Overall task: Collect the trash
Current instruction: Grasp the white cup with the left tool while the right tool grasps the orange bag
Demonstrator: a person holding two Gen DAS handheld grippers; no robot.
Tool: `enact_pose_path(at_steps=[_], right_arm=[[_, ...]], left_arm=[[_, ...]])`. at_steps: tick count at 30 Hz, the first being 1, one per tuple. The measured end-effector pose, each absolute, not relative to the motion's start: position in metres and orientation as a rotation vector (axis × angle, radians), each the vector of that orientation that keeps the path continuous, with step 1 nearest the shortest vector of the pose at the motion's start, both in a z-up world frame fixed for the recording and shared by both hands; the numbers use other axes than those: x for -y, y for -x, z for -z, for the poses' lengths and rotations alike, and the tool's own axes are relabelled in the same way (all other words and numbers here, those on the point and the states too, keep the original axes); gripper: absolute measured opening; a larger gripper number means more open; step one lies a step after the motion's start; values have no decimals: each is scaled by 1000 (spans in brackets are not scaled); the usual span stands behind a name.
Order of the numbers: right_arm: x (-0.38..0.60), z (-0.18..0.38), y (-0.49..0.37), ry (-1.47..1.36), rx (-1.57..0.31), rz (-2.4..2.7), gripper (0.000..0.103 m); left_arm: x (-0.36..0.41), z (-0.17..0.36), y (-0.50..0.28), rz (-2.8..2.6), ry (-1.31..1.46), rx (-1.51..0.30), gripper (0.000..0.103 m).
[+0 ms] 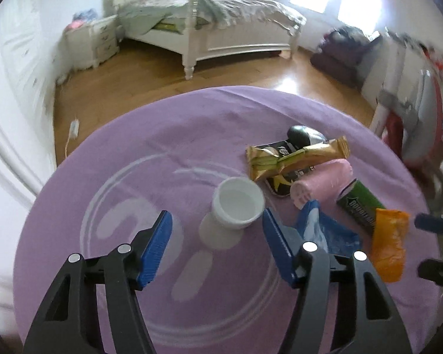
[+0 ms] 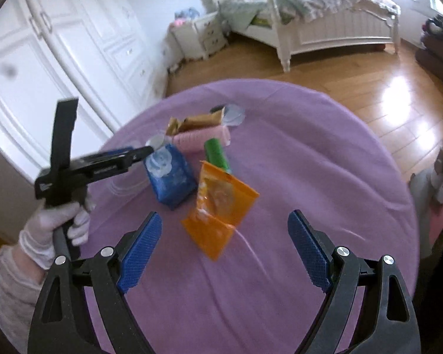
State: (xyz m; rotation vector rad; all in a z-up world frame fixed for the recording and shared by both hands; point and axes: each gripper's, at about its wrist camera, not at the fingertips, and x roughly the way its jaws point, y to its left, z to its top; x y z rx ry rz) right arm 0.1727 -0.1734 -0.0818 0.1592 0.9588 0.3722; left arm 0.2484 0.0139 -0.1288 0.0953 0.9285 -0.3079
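Purple tablecloth [image 2: 310,162] bears crumpled orange wrapper [image 2: 218,215]; both claws gape wide

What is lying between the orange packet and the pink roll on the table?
A green packet lies between the orange packet and the pink roll; both wrist views show it.

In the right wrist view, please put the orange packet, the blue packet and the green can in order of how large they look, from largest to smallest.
1. orange packet, though it lies nearest the camera, which enlarges it
2. blue packet, close in size to the orange one, so this order is unsure
3. green can, clearly the smallest, partly hidden behind the orange packet
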Motion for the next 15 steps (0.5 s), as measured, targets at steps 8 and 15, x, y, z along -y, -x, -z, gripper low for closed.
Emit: enact_pose_path(at_steps=[8, 15], right_arm=[[151, 108, -189, -114, -1023, -325, 48], [167, 100, -167, -170, -973, -338, 39]], left_arm=[[-10, 131, -250, 283, -127, -887, 42], [-16, 132, -245, 309, -86, -882, 35]])
